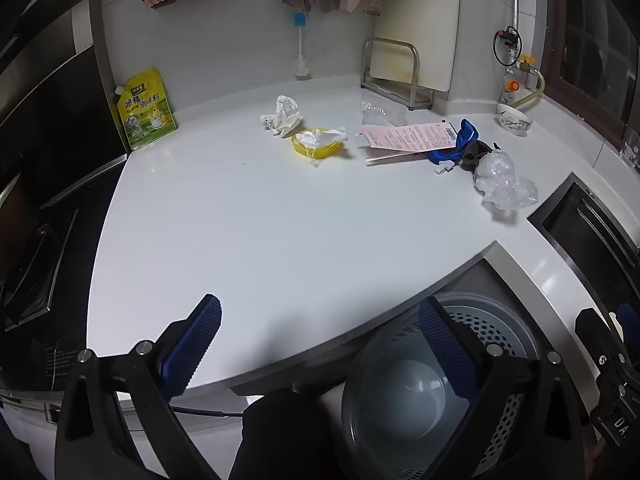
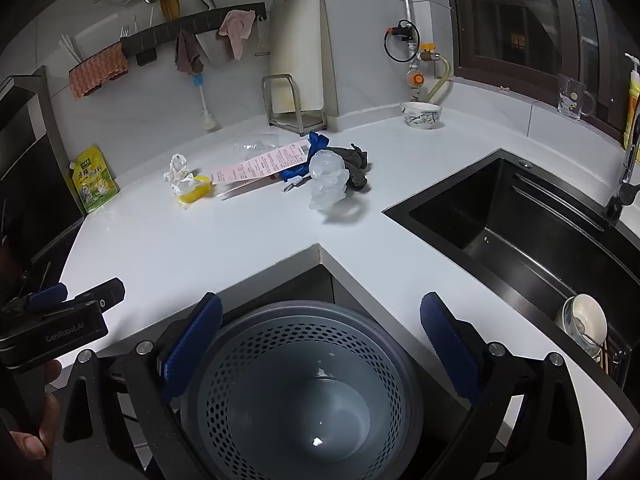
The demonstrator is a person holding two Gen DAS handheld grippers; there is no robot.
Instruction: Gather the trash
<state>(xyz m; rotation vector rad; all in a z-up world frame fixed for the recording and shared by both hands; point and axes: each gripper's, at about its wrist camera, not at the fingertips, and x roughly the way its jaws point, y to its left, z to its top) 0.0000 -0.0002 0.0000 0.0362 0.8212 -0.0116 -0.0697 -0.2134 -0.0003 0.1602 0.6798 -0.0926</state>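
Left hand-held gripper [image 2: 60, 312], "GenRobot AI", partly blurred

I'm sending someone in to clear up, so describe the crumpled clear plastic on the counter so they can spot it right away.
Start at the black sink, then look along the white countertop to the litter left of it. The crumpled clear plastic is the piece nearest the sink, against a dark rag; it alone is see-through and puffy.
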